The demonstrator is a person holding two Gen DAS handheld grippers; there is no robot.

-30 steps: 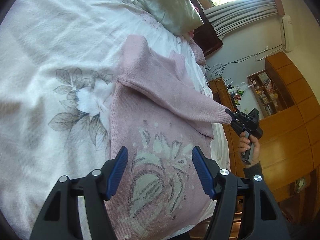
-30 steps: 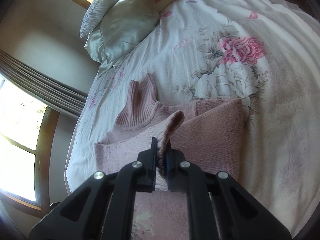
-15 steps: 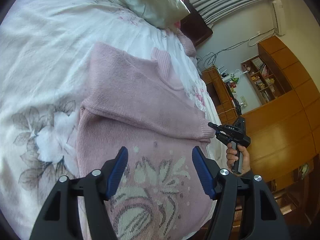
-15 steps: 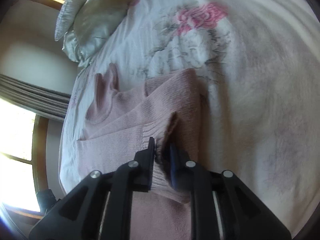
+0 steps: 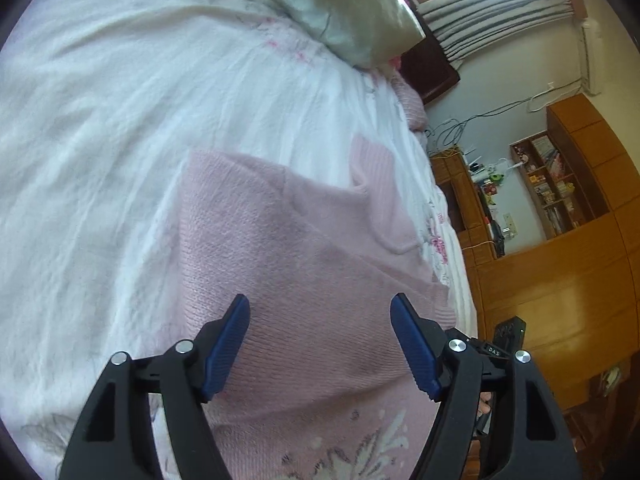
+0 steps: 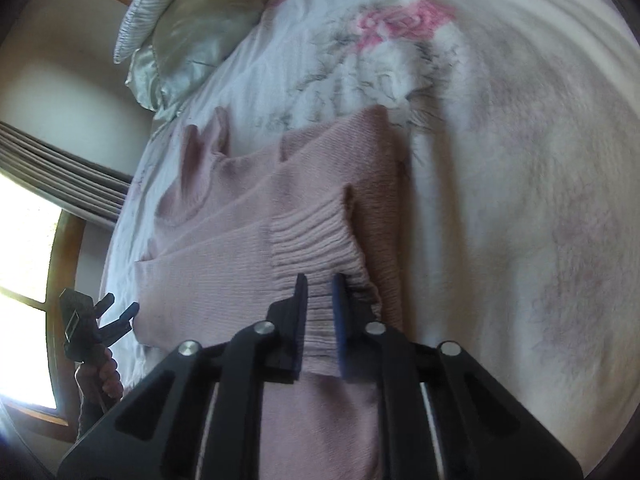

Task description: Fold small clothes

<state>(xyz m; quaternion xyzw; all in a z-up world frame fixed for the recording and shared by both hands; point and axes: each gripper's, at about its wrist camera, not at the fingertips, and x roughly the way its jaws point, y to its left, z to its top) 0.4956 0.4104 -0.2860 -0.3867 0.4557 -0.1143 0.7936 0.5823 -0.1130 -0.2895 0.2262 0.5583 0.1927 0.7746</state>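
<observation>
Two claws over pink sweater (image 5: 312, 264) lying flat on floral bed (image 5: 120, 128): right claw (image 6: 320, 312) pinches ribbed sleeve cuff (image 6: 312, 248) folded across body; left claw (image 5: 320, 344) spread, hovering, holding nothing.

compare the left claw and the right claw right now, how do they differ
The left claw is open with its blue pads spread wide, while the right claw is shut on the sleeve cuff. The left claw holds nothing and hovers over the pink sweater; the right claw pinches the ribbed cuff over the sweater's body. Both are black, with blue pads, and hand-held above the floral bedspread.
</observation>
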